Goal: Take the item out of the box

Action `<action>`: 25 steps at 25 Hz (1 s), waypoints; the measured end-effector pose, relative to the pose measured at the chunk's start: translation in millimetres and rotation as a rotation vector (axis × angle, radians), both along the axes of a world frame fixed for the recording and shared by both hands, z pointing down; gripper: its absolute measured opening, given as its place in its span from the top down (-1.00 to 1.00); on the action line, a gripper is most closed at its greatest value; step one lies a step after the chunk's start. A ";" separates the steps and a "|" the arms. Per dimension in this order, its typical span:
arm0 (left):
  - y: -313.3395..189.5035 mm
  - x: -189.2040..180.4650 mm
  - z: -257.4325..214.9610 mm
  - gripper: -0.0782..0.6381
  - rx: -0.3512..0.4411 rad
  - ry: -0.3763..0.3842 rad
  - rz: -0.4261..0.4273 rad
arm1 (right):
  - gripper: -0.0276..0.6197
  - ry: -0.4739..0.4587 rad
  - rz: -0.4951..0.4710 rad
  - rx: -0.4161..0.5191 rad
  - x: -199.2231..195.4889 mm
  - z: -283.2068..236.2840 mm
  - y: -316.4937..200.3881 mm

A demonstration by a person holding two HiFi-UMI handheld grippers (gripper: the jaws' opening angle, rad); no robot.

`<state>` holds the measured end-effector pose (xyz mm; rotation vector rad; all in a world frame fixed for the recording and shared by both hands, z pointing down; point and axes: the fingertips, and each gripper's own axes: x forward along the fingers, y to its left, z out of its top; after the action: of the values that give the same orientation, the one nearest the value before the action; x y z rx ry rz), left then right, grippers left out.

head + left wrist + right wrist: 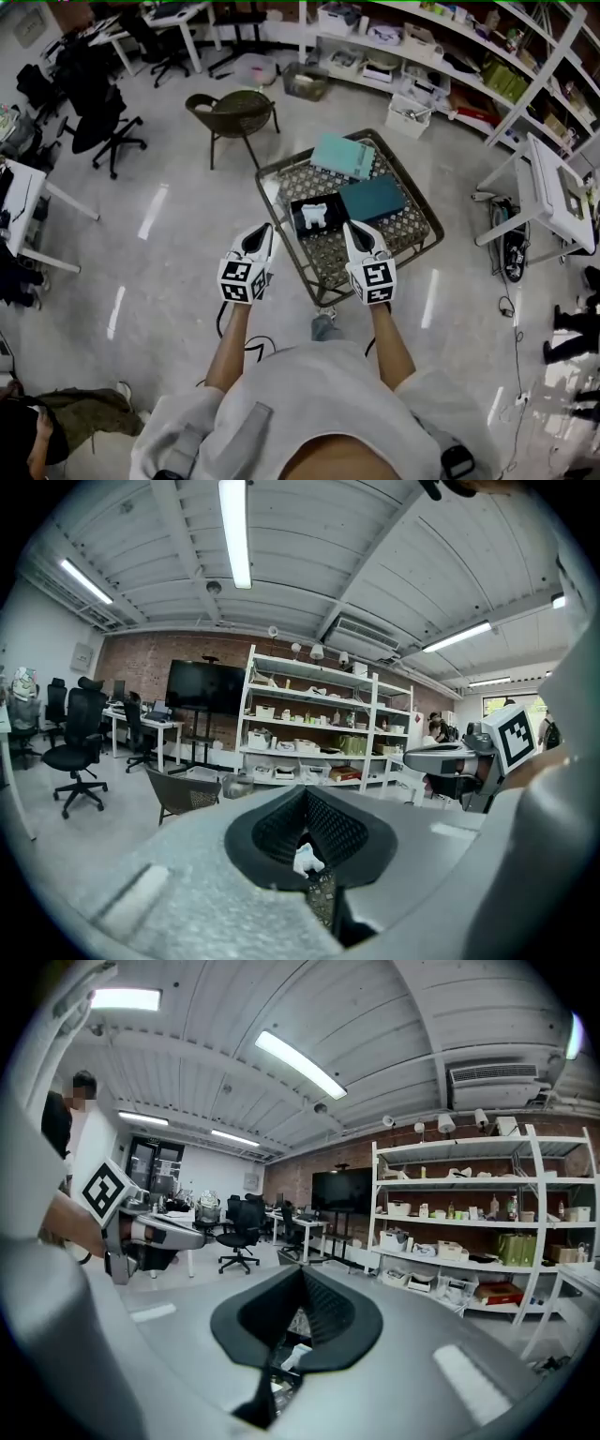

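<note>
On a low mesh-topped table [412, 246] lies an open black box [302, 204] with a white item [315, 217] in it. A dark teal lid [372, 199] lies to its right and a pale teal box [342, 155] behind it. My left gripper [265, 231] hovers just left of the black box, and my right gripper [350, 228] just to its right; both are apart from it. In the left gripper view the jaws [305, 794] meet at the tips, with the white item [307, 860] showing below them. The right gripper [303, 1271] looks the same, shut and empty.
A wicker chair [234, 112] stands beyond the table. Shelving with bins [441, 56] runs along the back right. A white desk [555, 192] is at the right, and office chairs [98, 122] are at the left. The person's shoe [324, 326] is at the table's near edge.
</note>
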<state>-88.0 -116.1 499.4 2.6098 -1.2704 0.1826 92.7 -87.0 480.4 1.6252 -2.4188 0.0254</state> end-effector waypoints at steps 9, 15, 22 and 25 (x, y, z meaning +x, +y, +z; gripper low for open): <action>-71.1 30.9 -2.4 0.77 -0.003 -0.011 -0.086 | 0.91 -0.001 -0.087 0.002 27.7 1.3 -91.3; -108.1 44.8 1.5 0.77 -0.006 -0.025 -0.143 | 0.91 -0.006 -0.138 0.005 41.3 7.9 -137.0; -129.2 55.7 3.2 0.77 -0.013 -0.053 -0.172 | 0.91 -0.028 -0.169 0.000 48.9 15.0 -169.9; -132.1 55.3 5.5 0.77 -0.024 -0.065 -0.180 | 0.91 -0.035 -0.184 -0.016 46.4 21.0 -175.0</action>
<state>-32.7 -248.2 504.9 2.4714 -1.5066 0.2513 139.0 -262.0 501.5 1.4003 -2.5775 0.0423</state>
